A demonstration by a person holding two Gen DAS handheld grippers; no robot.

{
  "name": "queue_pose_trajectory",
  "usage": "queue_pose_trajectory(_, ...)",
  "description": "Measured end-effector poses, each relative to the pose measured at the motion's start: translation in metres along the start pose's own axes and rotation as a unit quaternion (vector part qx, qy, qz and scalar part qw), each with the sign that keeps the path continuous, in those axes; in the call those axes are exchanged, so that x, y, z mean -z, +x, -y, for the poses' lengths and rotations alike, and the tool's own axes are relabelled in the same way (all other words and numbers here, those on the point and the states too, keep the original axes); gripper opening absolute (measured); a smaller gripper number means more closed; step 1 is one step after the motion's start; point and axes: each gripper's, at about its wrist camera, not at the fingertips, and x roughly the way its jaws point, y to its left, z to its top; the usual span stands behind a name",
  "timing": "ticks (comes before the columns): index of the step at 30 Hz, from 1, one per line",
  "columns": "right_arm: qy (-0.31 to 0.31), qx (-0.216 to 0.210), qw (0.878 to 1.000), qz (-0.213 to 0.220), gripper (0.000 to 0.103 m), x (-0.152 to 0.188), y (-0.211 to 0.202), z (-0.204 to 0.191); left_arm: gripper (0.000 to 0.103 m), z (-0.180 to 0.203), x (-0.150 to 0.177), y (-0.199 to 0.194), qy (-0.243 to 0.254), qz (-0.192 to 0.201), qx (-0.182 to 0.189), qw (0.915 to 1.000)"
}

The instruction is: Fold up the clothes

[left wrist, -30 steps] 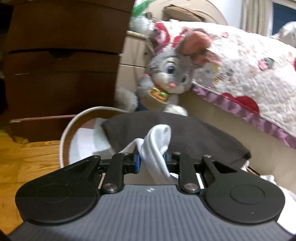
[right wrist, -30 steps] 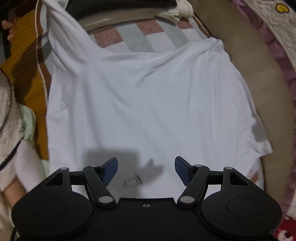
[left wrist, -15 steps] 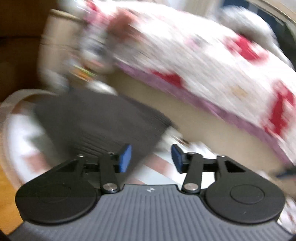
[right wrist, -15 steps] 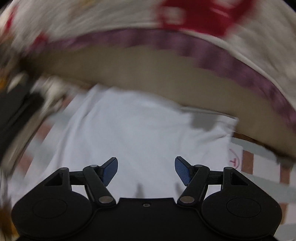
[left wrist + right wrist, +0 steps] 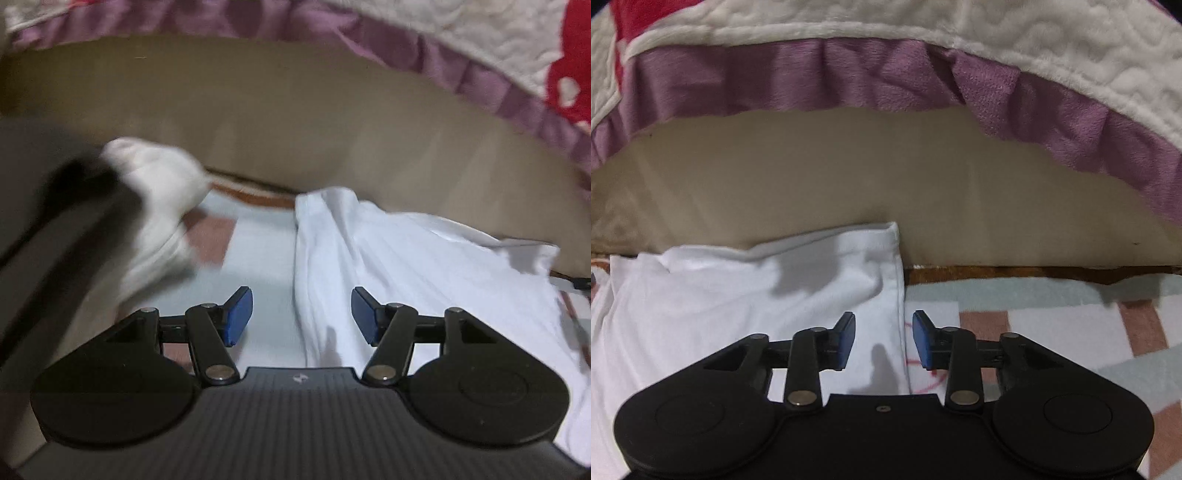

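Shirt [image 5: 746,295] edges between parted fingers [image 5: 846,341]

No readable text, label or number anywhere

My left gripper [image 5: 302,314] points down over the white shirt [image 5: 406,266] on the checked mat [image 5: 258,266]; its jaws have just been opening, the shirt's edge lying between them, apparently untouched. Blurred socks [image 5: 159,206] lie left.
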Motion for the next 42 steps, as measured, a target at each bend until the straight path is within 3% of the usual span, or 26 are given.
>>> queue_pose_trajectory(5, -0.033, -0.005, 0.999, -0.006, 0.039, -0.012, 0.016, 0.001, 0.059, -0.004, -0.032, 0.055, -0.01, 0.003, 0.023, 0.9997)
queue_pose_trajectory(9, -0.074, 0.0, 0.997, -0.012, 0.042, -0.02, 0.034, -0.008, 0.059, -0.007, -0.038, 0.079, -0.013, 0.0, 0.035, 0.9993)
queue_pose_trajectory(15, -0.088, 0.029, 0.995, -0.031, 0.062, -0.03, 0.072, -0.014, 0.059, 0.004, -0.025, 0.094, 0.034, 0.007, 0.049, 0.9982)
queue_pose_trajectory(17, -0.081, 0.06, 0.994, -0.045, 0.071, -0.032, 0.087, -0.013, 0.067, 0.011, -0.022, 0.097, 0.058, 0.011, 0.046, 0.9972)
queue_pose_trajectory(20, -0.044, 0.058, 0.997, -0.033, 0.069, -0.037, 0.095, -0.009, 0.089, 0.023, -0.019, 0.104, 0.09, 0.015, 0.043, 0.9949)
queue_pose_trajectory(21, -0.03, 0.05, 0.998, -0.024, 0.066, -0.039, 0.095, -0.008, 0.089, 0.027, -0.019, 0.106, 0.097, 0.014, 0.043, 0.9942)
queue_pose_trajectory(22, -0.015, 0.037, 0.999, -0.02, 0.052, -0.039, 0.095, -0.006, 0.086, 0.031, -0.019, 0.109, 0.105, 0.013, 0.043, 0.9934)
queue_pose_trajectory(23, 0.002, 0.019, 1.0, -0.022, 0.007, -0.039, 0.095, -0.003, 0.059, 0.035, -0.02, 0.11, 0.123, 0.013, 0.035, 0.9917)
queue_pose_trajectory(25, 0.025, -0.006, 1.0, 0.005, 0.009, -0.035, 0.085, 0.002, 0.006, 0.038, -0.026, 0.105, 0.142, 0.011, 0.027, 0.9894)
queue_pose_trajectory(26, 0.034, -0.012, 0.999, 0.032, 0.008, -0.032, 0.075, 0.006, 0.006, 0.037, -0.029, 0.099, 0.139, 0.009, 0.029, 0.9898)
queue_pose_trajectory(29, 0.059, -0.023, 0.994, 0.094, 0.008, -0.023, 0.041, 0.015, 0.006, 0.035, -0.041, 0.07, 0.117, 0.053, 0.036, 0.9911)
queue_pose_trajectory(32, 0.055, -0.028, 0.988, 0.143, 0.008, -0.021, 0.007, 0.016, 0.007, 0.039, -0.043, 0.042, 0.128, 0.126, 0.066, 0.9815)
queue_pose_trajectory(33, 0.056, -0.026, 0.986, 0.158, 0.008, -0.023, -0.003, 0.018, 0.008, 0.041, -0.044, 0.04, 0.134, 0.131, 0.06, 0.9804)
queue_pose_trajectory(35, 0.049, -0.009, 0.983, 0.177, 0.008, -0.03, -0.013, 0.021, 0.024, 0.038, -0.045, 0.05, 0.107, 0.11, 0.048, 0.987)
queue_pose_trajectory(38, 0.048, 0.019, 0.981, 0.185, 0.008, -0.043, -0.015, 0.024, 0.038, 0.027, -0.04, 0.066, 0.05, 0.074, 0.01, 0.9959)
queue_pose_trajectory(40, 0.048, 0.041, 0.98, 0.188, 0.008, -0.049, -0.014, 0.026, 0.054, 0.015, -0.032, 0.071, 0.022, 0.055, 0.03, 0.9978)
queue_pose_trajectory(42, 0.041, 0.055, 0.981, 0.18, 0.008, -0.052, -0.01, 0.027, 0.055, 0.006, -0.023, 0.078, 0.005, 0.019, 0.057, 0.9982)
